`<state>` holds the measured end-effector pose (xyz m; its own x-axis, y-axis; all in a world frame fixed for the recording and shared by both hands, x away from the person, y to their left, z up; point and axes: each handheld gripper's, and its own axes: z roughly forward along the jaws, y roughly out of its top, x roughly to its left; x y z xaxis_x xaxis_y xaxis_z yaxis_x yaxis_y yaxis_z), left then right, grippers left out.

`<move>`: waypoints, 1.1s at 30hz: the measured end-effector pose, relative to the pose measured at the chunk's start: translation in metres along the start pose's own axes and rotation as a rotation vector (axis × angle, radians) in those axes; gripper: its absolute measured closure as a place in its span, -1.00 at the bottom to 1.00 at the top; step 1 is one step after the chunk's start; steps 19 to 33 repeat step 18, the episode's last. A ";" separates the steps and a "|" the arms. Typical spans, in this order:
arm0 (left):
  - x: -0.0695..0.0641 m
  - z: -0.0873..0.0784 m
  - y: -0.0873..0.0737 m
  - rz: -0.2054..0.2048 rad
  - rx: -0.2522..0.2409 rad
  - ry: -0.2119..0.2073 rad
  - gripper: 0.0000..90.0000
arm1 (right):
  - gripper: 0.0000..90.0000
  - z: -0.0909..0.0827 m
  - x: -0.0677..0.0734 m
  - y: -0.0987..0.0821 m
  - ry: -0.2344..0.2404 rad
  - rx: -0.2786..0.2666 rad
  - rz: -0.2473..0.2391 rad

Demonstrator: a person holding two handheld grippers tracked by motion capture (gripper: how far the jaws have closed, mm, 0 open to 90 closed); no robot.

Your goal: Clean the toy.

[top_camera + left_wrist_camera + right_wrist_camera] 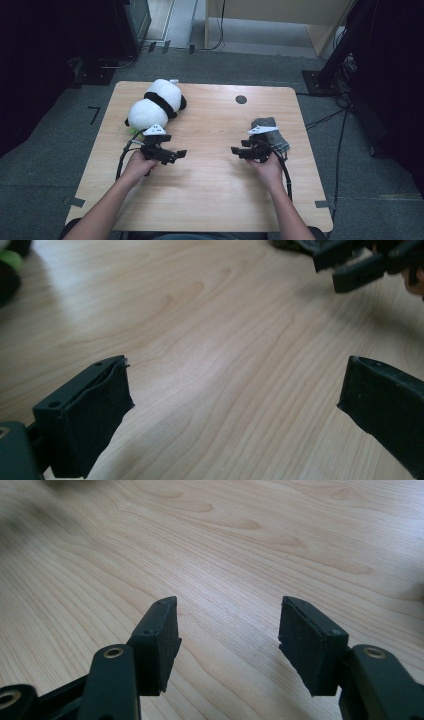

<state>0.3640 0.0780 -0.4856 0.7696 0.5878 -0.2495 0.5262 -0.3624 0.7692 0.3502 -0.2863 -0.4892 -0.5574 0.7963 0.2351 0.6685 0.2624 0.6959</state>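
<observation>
Right now both tools hang low over the bare middle of the counter (pixel 210 180), tips turned toward each other; neither has hold of anything. In its own view the left tool (pixel 181 153) stands wide open, with plain wood between its 2 jaws; the right tool (pixel 235 150) stands about half open, also over plain wood.

The 2 things nearest are a plush panda (pixel 155 104), lying on its side just behind the left tool at the counter's far left, and a grey cloth (pixel 272 132), crumpled just behind the right tool at the right side; the panda and the cloth lie well apart.

Judging from this, the step in hand is a reach; to do it well, each tool should turn toward its own thing, come in low and level, and close on a thick fold or a limb rather than on a rounded bulk, since soft stuffing slips out of flat pads.

As for materials, the panda is fuzzy, rounded, white with black bands; the cloth looks knitted, limp, lumpy; the counter is smooth pale wood grain with rounded corners and 1 dark round hole (pixel 241 99); the pads are matt black, blocky, slightly rough.
</observation>
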 end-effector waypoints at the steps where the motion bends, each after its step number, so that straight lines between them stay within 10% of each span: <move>1: -0.002 0.003 -0.001 0.013 0.014 0.000 -1.00 | -0.08 0.001 0.001 0.000 0.002 0.001 -0.005; 33: -0.005 0.016 -0.005 0.028 0.075 0.019 -1.00 | -0.07 0.007 0.003 0.002 0.006 0.022 -0.011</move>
